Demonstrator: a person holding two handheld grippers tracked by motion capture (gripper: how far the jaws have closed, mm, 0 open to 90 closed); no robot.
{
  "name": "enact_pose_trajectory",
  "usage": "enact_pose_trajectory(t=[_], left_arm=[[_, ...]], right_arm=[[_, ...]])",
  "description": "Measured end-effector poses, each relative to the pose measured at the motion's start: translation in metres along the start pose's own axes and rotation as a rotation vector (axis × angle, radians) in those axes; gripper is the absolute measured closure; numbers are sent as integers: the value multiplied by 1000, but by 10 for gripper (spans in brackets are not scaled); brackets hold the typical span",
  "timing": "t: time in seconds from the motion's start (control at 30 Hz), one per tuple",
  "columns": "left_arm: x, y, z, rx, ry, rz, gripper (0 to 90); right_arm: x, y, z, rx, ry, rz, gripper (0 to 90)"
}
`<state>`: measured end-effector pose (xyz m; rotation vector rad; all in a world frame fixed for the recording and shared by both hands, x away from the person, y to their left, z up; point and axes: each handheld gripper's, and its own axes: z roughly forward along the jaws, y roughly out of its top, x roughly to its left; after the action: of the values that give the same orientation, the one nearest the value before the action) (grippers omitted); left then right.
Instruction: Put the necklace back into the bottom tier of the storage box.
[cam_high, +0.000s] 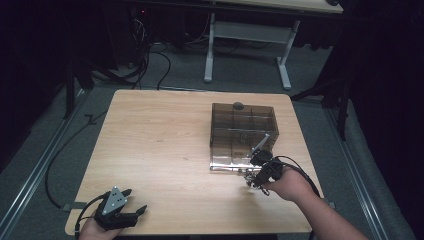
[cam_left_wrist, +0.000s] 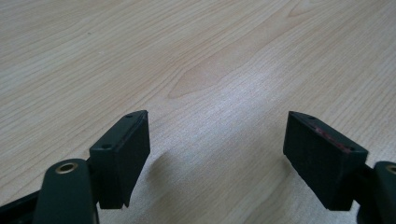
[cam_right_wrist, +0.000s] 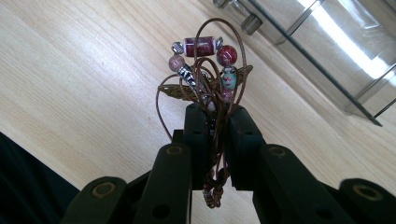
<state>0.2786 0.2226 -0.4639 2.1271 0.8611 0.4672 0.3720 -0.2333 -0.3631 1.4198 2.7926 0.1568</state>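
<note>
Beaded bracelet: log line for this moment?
right gripper: shut on beaded bracelet | beside clear compartment box | left gripper: open, over bare table

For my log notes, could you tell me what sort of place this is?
Probably a lab recording room: a wooden table on grey carpet, cables trailing along the floor, another desk behind, dark surroundings.
</note>
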Motion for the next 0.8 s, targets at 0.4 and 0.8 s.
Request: enact_pose_trajectory(t=[0.4,0.8], left_arm=[[0,0,0,1,-1,0,232],[0,0,0,-1,-4,0,231]], right_arm=[[-3,12,-7,1,3,-4,803],[-8,34,-12,8,1,7,802]])
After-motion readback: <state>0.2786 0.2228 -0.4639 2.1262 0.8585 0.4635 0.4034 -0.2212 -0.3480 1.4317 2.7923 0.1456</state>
